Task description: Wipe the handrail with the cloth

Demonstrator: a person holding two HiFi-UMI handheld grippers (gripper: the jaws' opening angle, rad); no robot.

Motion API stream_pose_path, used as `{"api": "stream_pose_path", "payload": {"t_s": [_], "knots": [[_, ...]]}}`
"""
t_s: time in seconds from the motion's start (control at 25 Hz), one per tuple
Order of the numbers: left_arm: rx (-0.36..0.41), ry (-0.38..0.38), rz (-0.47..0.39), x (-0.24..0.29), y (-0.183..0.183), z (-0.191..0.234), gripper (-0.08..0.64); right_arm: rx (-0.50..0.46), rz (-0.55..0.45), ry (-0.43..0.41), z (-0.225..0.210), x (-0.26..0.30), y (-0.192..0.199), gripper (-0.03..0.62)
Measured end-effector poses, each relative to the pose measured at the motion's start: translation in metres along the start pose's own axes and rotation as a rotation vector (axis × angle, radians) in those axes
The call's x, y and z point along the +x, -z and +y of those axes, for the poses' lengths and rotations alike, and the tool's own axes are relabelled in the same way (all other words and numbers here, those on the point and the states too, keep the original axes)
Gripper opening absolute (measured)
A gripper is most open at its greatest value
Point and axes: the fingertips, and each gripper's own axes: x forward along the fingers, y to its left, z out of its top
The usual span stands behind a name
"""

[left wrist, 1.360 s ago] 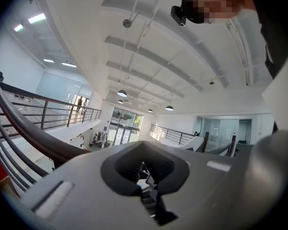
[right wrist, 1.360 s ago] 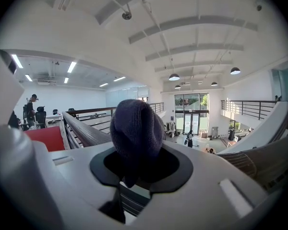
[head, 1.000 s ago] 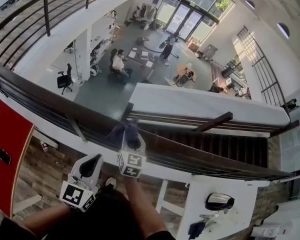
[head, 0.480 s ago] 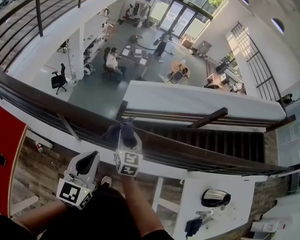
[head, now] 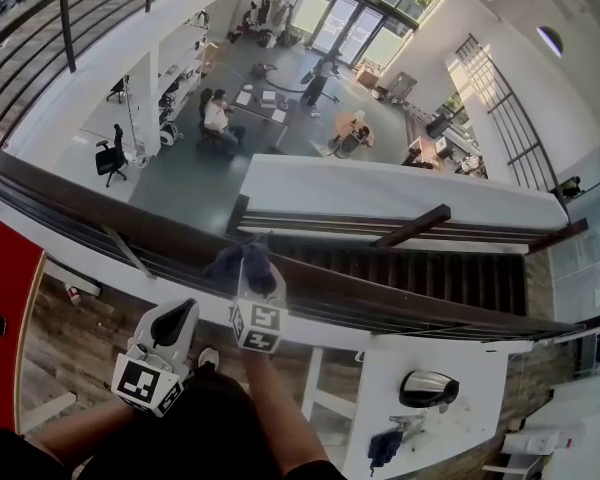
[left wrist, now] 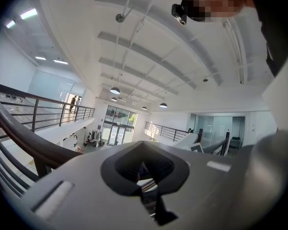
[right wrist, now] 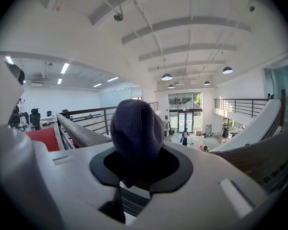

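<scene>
The right gripper [head: 257, 280] is clamping its jaws on the dark cloth [head: 242, 260], which is bunching up between them and sitting against the top of the dark wooden handrail [head: 400, 308]. The left gripper [head: 178, 320] is hovering on the person's side of the handrail, apart from it, its jaws sitting together with nothing between them.

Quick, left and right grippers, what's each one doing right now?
Left gripper: shut, empty.
Right gripper: shut on the dark cloth.
</scene>
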Motion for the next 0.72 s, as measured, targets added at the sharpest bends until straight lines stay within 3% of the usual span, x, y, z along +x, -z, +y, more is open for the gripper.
{"api": "stream_pose_path", "payload": {"t_s": [0.72], "knots": [[-0.015, 0.050, 0.032, 0.014, 0.007, -0.015, 0.000, 0.032, -0.005, 0.059, -0.030, -0.014, 0.000, 0.109]]}}
